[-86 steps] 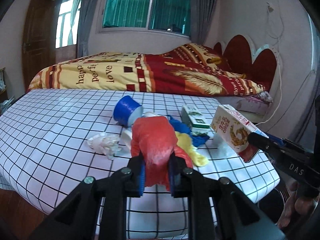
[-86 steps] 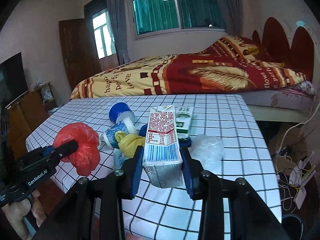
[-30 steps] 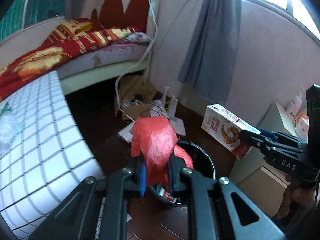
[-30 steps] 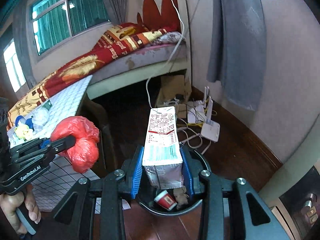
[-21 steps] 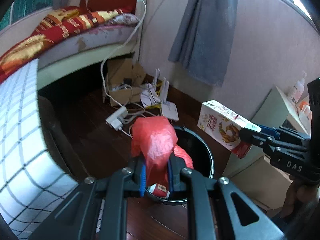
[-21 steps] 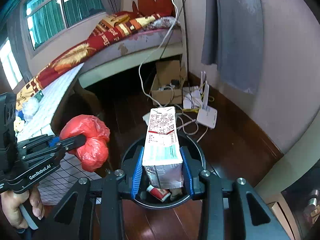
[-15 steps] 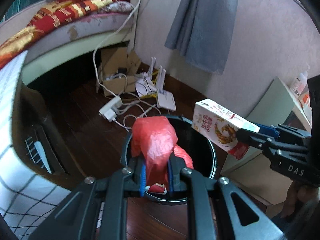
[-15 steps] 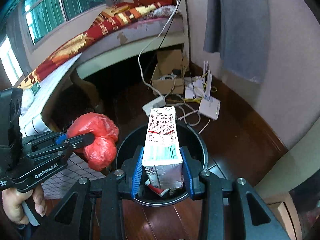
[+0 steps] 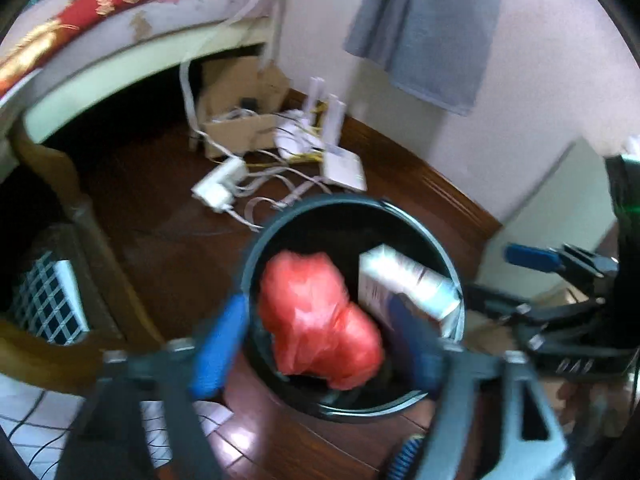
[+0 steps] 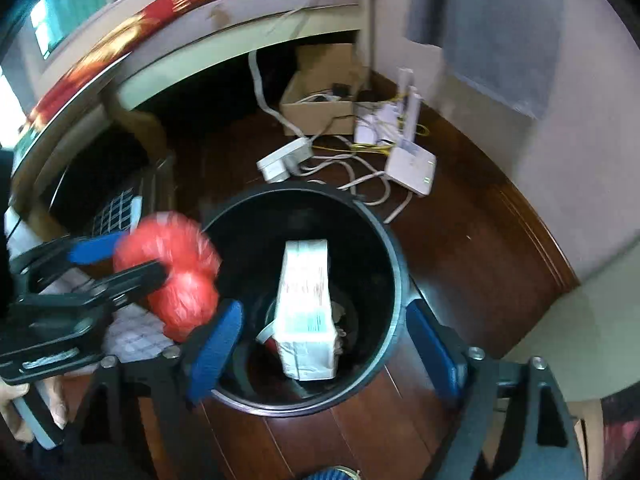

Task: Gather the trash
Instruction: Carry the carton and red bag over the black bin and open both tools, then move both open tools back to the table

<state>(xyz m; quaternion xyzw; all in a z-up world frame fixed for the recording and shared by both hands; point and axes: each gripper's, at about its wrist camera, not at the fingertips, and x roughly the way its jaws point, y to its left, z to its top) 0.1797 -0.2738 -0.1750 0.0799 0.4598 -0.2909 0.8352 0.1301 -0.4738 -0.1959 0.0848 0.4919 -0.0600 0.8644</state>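
A black round bin (image 9: 352, 200) (image 10: 296, 188) stands on the dark wood floor under both grippers. My left gripper (image 9: 316, 348) is above its left side and its jaws are opening. The red plastic bag (image 9: 316, 320) hangs blurred between the spread blue pads, free of them, over the bin's mouth. My right gripper (image 10: 324, 346) is opening too. The milk carton (image 10: 306, 300) stands upright inside the bin, clear of both pads. The right wrist view shows the left gripper (image 10: 136, 262) beside the red bag (image 10: 176, 280). The left wrist view shows the right gripper (image 9: 508, 280) next to the carton (image 9: 404, 284).
Behind the bin lie a white power strip (image 10: 284, 160), a router (image 10: 412, 168), loose cables and a cardboard box (image 10: 320, 96). The bed and a checked tablecloth (image 9: 48, 300) are to the left. A pale cabinet (image 9: 560, 200) stands to the right. Other trash lies in the bin.
Both grippers sank over the bin and their jaws spread wide. The red bag and the milk carton came free of the pads and dropped toward the bin.
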